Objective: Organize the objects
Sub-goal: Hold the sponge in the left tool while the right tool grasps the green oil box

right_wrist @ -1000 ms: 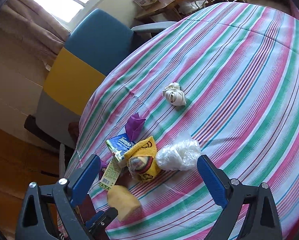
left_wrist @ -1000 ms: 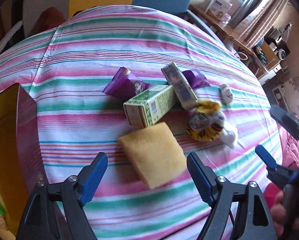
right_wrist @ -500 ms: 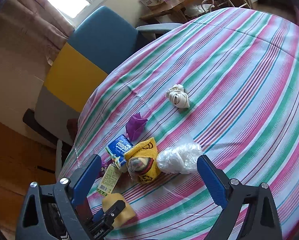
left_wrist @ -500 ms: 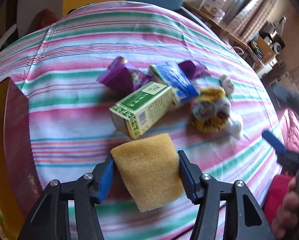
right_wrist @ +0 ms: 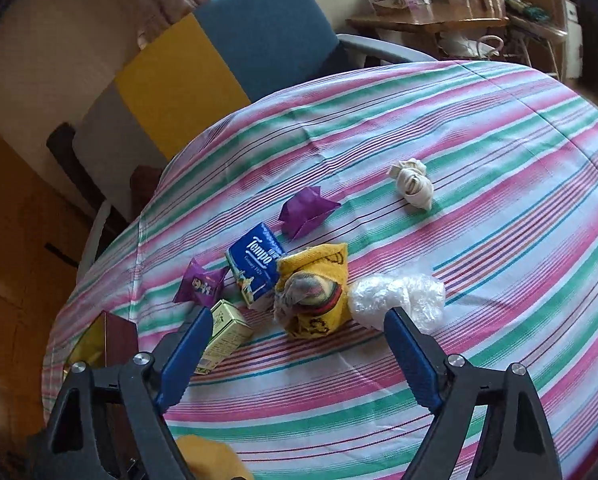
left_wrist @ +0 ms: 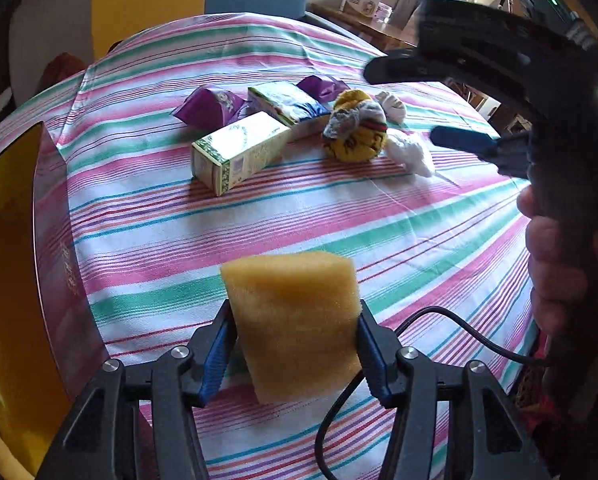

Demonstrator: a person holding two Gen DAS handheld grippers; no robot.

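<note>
My left gripper (left_wrist: 295, 344) is closing its jaws on a yellow sponge (left_wrist: 291, 292), with both pads pressing into its sides and the sponge held off the striped tablecloth (left_wrist: 339, 220). The sponge's corner (right_wrist: 211, 460) shows at the bottom of the right wrist view. My right gripper (right_wrist: 297, 320) hovers above a yellow sock bundle (right_wrist: 315, 296). Its jaws are closing but still wide, with nothing between them. Beside the bundle lie a crumpled clear plastic bag (right_wrist: 399, 296), a blue Tempo tissue pack (right_wrist: 257, 268) and a green carton (right_wrist: 223, 336).
Two purple packets (right_wrist: 201, 284) (right_wrist: 307, 212) and a knotted cream cloth (right_wrist: 413, 188) lie further back. A dark red box with a gold inside (left_wrist: 11, 260) stands open at the table's left edge. A blue and yellow chair (right_wrist: 259, 40) stands behind the table. A cable (left_wrist: 459, 328) hangs near my left gripper.
My left gripper has shut on the sponge and drawn it back from the pile. My right gripper has rolled and shifted over the sock bundle, its jaws narrowing.
</note>
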